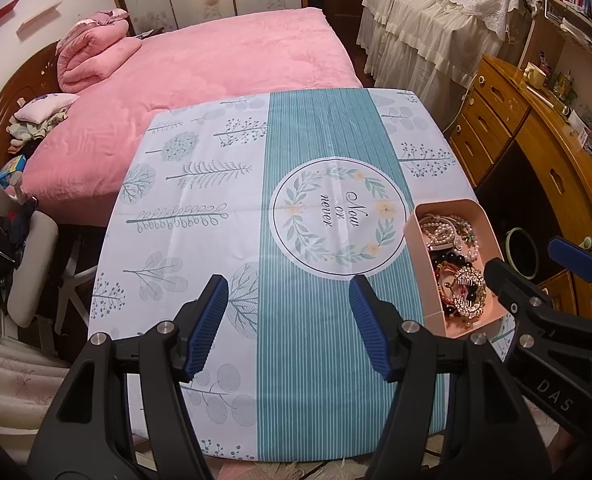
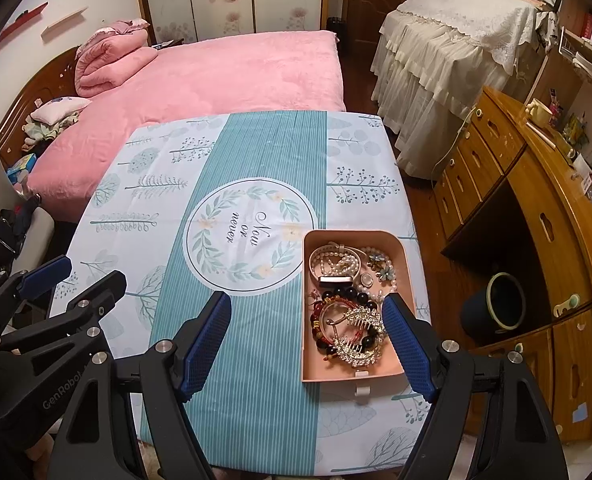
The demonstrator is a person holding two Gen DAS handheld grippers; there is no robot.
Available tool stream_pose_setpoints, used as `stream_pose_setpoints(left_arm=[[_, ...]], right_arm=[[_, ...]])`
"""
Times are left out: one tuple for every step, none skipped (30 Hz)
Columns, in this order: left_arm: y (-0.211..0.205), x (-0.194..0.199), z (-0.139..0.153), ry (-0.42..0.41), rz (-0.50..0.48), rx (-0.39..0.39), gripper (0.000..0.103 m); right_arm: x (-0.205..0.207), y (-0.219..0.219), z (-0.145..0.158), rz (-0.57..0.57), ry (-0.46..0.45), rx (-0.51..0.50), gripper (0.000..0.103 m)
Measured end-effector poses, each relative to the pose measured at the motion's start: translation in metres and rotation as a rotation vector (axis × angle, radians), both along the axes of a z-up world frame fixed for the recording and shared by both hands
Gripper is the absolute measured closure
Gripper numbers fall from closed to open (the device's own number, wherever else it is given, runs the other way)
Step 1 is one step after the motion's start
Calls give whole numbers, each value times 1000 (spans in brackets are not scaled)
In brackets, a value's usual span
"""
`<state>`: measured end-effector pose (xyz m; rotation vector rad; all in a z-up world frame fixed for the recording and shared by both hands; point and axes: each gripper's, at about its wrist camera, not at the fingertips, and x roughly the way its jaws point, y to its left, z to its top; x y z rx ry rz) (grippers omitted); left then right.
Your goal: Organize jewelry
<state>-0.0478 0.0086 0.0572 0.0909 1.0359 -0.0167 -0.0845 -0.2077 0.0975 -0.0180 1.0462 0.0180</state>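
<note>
A pink tray (image 2: pixel 311 312) full of jewelry stands near the table's right edge; it also shows in the left wrist view (image 1: pixel 415 240). In it lie a pearl necklace (image 2: pixel 335 264), dark bead bracelets (image 2: pixel 347 294) and a rhinestone hair comb (image 2: pixel 361 332). My right gripper (image 2: pixel 307 344) is open and empty, raised over the tray's near end. My left gripper (image 1: pixel 288 328) is open and empty above the table's near middle, left of the tray. The right gripper (image 1: pixel 535 276) also shows at the right of the left wrist view.
The table wears a teal and white cloth (image 2: pixel 256 160) with a wreath print. A pink bed (image 2: pixel 216 76) lies behind it. A wooden desk with drawers (image 2: pixel 535 220) and a dark bin (image 2: pixel 495 308) stand to the right. A chair (image 1: pixel 28 260) is at the left.
</note>
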Motion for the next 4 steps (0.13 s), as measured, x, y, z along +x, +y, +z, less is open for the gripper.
stream_pose_setpoints(left_arm=[[0,0,0,-1,0,-2,43],[0,0,0,-1,0,-1,43],[0,0,0,1,2,-1,43],[1,1,-1,4,5,-3,43]], right_arm=[[0,-1,-1,0,3,1,24],[1,-1,-1,1,5,1,24],[2,-2,-2,1,7,2,24],[3,-2,-3,4,11,4,24]])
